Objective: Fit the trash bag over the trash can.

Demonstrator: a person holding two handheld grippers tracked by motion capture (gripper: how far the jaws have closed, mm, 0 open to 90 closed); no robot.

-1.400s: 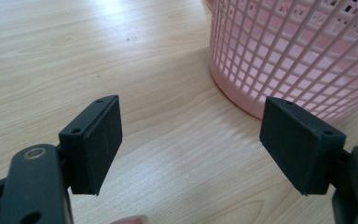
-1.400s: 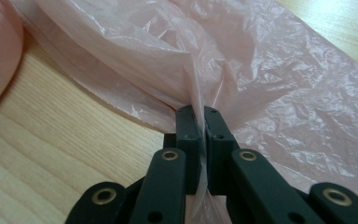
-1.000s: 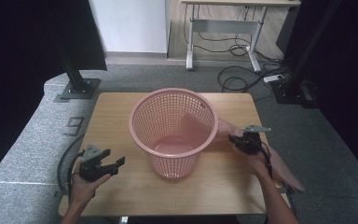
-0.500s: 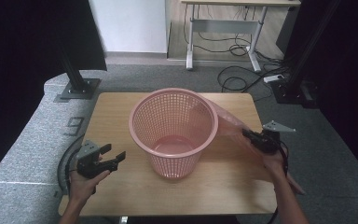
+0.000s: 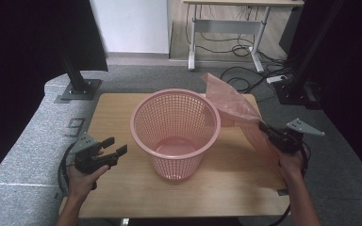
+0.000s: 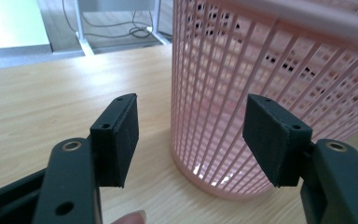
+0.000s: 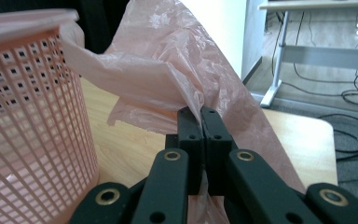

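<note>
1. The work in hand looks like lining the pink mesh basket (image 5: 175, 136) with the thin pink plastic bag (image 5: 231, 106). The basket stands upright near the middle of the wooden counter (image 5: 118, 108); the bag is not yet over its rim.

2. The right gripper (image 5: 268, 132) hovers near the counter's right edge. In the right gripper view its jaws are pressed together on a fold of the bag (image 7: 177, 65), which is lifted and billows up and back toward the counter's far right corner, with one side of the film reaching to the basket's rim (image 7: 23, 23).

3. The left gripper (image 5: 114, 151) rests low near the counter's left edge, just beside the basket. In the left gripper view its jaws stand wide apart with nothing between them, pointed at the lower wall of the basket (image 6: 242, 93).

4. Judged step: the bag is raised, and its mouth has yet to be opened.

5. The next move likely calls for the left gripper to come up and pinch the opposite edge of the bag, so both can spread the mouth and draw it down over the rim. The film is limp, so it may slip or cling shut.
</note>
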